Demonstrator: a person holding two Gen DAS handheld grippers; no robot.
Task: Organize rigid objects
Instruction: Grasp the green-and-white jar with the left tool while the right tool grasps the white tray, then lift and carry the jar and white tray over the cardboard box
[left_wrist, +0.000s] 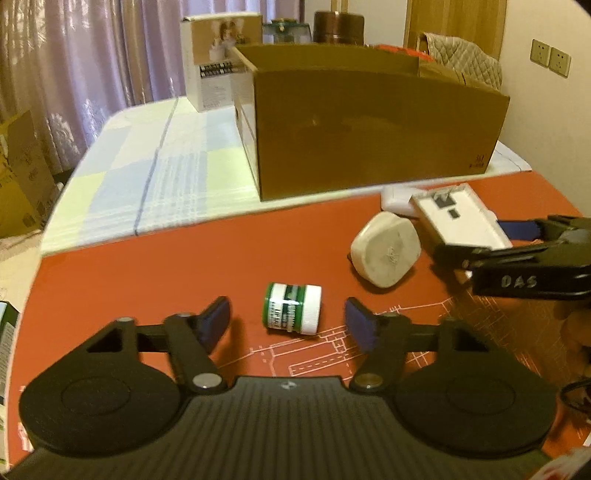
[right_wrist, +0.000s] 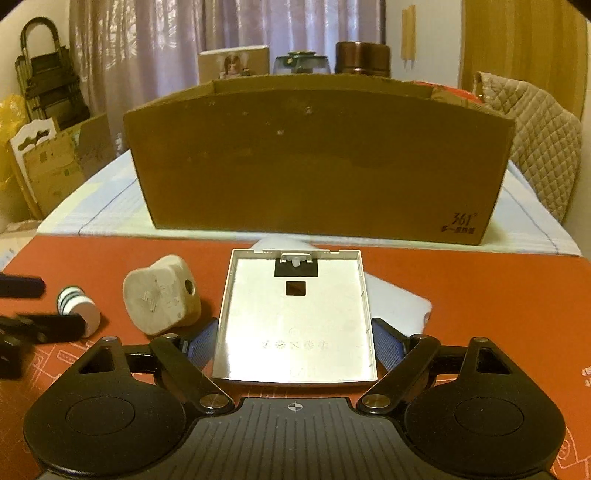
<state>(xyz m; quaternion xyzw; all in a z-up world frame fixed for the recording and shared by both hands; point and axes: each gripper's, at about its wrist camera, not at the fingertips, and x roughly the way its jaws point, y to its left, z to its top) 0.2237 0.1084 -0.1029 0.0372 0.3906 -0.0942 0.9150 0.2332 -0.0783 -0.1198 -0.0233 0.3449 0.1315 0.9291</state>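
Left gripper (left_wrist: 288, 321) – jaws wide, empty; small green-and-white jar (left_wrist: 292, 308) lies on its side on the red mat (left_wrist: 147, 273), between the blue pads, touching neither. Right gripper (right_wrist: 293, 345) – pads pressed to both side walls of a white square tray-like cover (right_wrist: 295, 317), gripped. Left of it a white rounded plug-like block (right_wrist: 160, 301). Beyond the mat, on a checked cloth (left_wrist: 166, 173), an open cardboard box (right_wrist: 317, 162).

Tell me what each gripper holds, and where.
Right gripper grips the white tray by its two side edges, near end. Left gripper holds nothing; its open fingers flank the jar without touching.
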